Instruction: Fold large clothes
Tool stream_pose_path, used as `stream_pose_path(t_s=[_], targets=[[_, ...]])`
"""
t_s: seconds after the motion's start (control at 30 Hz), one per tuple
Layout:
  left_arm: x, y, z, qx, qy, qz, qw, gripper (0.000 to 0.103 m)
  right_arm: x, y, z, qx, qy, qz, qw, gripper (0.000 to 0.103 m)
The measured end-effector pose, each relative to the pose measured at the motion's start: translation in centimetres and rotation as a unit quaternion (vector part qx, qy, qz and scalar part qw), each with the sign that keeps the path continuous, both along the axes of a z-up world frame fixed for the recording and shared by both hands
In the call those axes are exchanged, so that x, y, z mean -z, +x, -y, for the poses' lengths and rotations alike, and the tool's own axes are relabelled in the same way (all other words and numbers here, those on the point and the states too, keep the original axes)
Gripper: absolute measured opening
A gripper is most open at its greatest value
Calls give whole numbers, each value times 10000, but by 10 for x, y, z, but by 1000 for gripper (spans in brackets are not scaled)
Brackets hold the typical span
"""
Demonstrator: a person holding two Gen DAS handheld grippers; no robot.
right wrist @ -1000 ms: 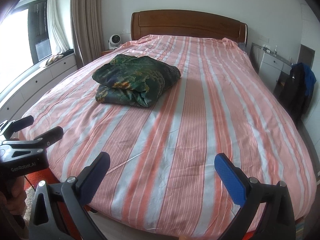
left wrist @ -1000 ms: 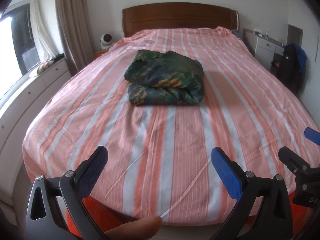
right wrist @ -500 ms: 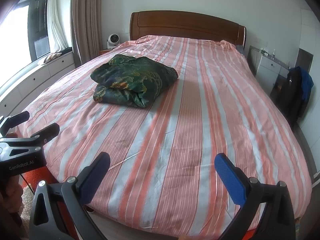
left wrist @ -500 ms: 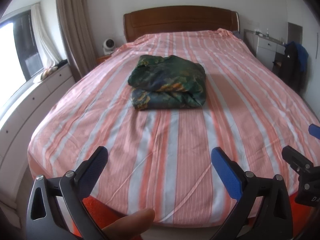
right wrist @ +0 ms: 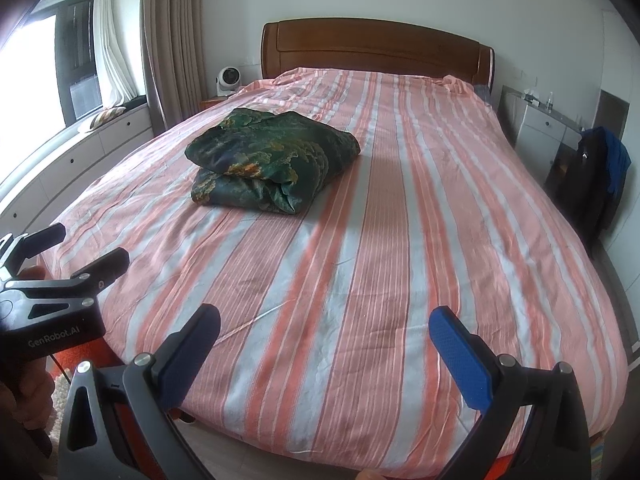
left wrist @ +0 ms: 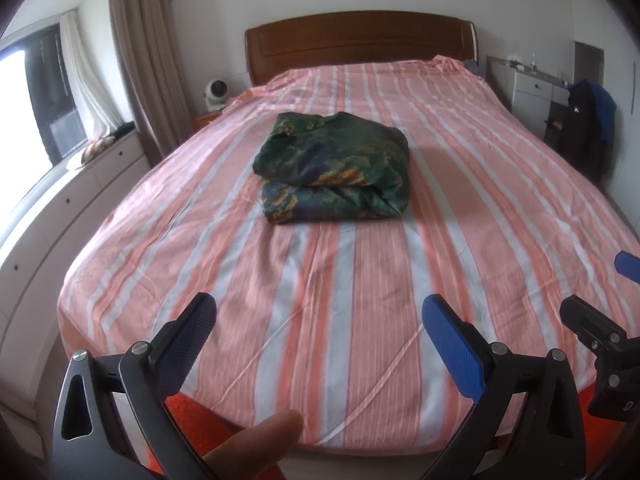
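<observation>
A dark green patterned garment [left wrist: 334,168] lies folded in a thick bundle on the middle of the pink striped bed [left wrist: 360,300]; it also shows in the right wrist view [right wrist: 272,164]. My left gripper [left wrist: 320,320] is open and empty above the foot of the bed, well short of the garment. My right gripper [right wrist: 324,328] is open and empty, also near the foot of the bed. The right gripper shows at the right edge of the left wrist view [left wrist: 600,320], and the left gripper at the left edge of the right wrist view [right wrist: 60,272].
A wooden headboard [left wrist: 360,48] stands at the far end. White drawers [left wrist: 52,216] and curtains [left wrist: 140,60] run along the left. A small fan [left wrist: 216,94] sits on a nightstand. A white cabinet [left wrist: 532,92] and dark clothes [left wrist: 592,120] stand on the right.
Both grippers have drawn back slightly and risen, so the bed and folded garment sit lower and farther in view. Both stay open and empty.
</observation>
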State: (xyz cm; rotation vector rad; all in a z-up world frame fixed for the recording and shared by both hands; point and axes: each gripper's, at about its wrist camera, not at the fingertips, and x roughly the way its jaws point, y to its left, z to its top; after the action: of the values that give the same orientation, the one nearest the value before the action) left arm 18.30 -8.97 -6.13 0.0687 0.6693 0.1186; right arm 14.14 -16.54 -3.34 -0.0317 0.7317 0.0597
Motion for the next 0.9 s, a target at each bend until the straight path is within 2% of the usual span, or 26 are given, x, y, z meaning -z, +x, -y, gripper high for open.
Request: stream_pose_path(t_s=[0.17,0.9], targets=[[-5,0,3,3,19,72,10000,103,-5,-1,4,-55,205,49,9998,103],[4,3,-2,-152,-18,38,9999,103,-1,0,-2,-112,174,27,9998,103]])
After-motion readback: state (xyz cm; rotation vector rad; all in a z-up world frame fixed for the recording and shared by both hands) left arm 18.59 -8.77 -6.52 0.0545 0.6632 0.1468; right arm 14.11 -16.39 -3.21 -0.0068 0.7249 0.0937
